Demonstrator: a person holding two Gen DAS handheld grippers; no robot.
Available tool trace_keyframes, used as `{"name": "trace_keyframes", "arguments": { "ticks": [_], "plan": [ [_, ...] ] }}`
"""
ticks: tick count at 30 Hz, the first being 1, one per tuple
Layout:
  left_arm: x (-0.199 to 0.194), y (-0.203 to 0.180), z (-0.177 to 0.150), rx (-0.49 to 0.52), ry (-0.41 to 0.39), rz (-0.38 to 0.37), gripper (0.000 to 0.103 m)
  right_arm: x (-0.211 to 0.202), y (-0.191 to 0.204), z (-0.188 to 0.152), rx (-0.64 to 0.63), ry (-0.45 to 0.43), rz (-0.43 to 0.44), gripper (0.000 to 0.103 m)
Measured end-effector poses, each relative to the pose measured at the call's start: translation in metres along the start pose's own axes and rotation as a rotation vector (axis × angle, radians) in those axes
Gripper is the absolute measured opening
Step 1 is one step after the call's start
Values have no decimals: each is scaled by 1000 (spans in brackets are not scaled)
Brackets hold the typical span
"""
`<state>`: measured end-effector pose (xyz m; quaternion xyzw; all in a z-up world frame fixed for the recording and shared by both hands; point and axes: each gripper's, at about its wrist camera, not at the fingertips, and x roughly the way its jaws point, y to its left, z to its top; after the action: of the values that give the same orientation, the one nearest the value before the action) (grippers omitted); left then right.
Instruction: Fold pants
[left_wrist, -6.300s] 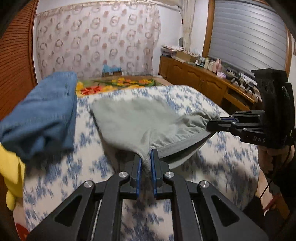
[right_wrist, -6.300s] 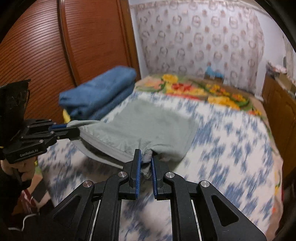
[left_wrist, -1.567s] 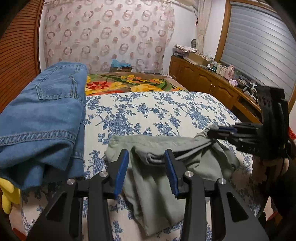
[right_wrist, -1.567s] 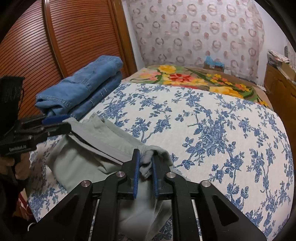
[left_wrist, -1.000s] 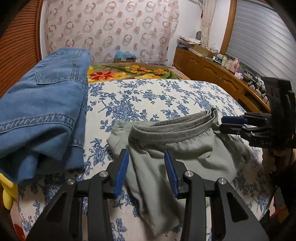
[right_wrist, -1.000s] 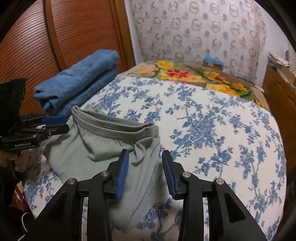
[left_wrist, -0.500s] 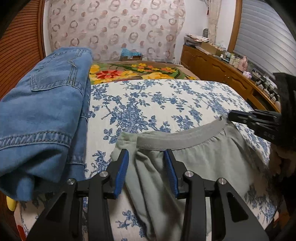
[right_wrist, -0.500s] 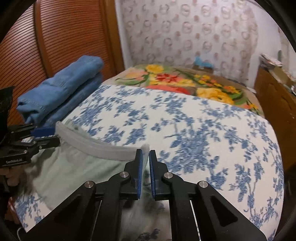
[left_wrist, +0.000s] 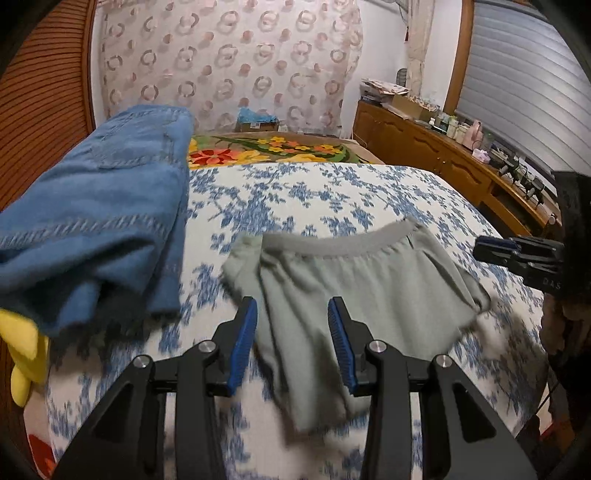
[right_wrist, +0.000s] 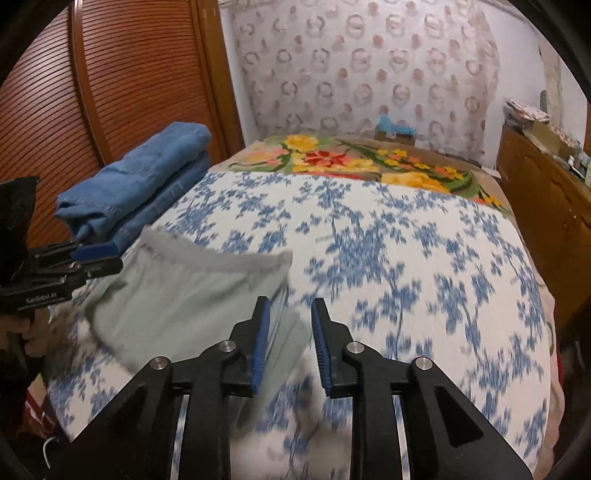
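Observation:
The grey-green pants (left_wrist: 362, 295) lie folded on the blue-flowered bedspread (left_wrist: 332, 199), elastic waistband on the far side. My left gripper (left_wrist: 291, 314) hovers open over their near left part, nothing pinched between its blue pads. In the right wrist view the pants (right_wrist: 184, 295) lie left of centre. My right gripper (right_wrist: 291, 306) is above their right edge with its jaws opening; the cloth shows in the gap but the pads do not press it. Each gripper shows in the other's view, the right gripper (left_wrist: 517, 251) beside the pants' right corner and the left gripper (right_wrist: 92, 254) at their left corner.
A stack of folded blue jeans (left_wrist: 99, 221) sits on the bed's left side, with something yellow (left_wrist: 22, 350) below it. A floral blanket (right_wrist: 351, 162) covers the far end. Wooden sliding doors (right_wrist: 129, 81) stand left and a cluttered wooden cabinet (left_wrist: 443, 147) right.
The right gripper, shut half a second ago, has parted its jaws. Both grippers have drawn back a little from the pants, which now lie flatter on the bed.

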<state>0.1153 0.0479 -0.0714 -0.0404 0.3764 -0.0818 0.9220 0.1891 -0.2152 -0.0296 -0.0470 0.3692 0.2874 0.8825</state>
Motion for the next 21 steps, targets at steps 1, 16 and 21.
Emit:
{"name": "trace_keyframes", "arguments": {
  "ticks": [1, 16, 21],
  "plan": [
    [-3, 0, -5, -7, 3, -3, 39, -3, 1, -5, 6, 2, 4, 26],
    [-6, -7, -49, -17, 52, 12, 39, -5, 24, -44, 53, 46, 60, 26],
    [-4, -6, -51, -13, 49, 26, 39, -2, 21, -46, 57, 44, 84, 12]
  ]
}}
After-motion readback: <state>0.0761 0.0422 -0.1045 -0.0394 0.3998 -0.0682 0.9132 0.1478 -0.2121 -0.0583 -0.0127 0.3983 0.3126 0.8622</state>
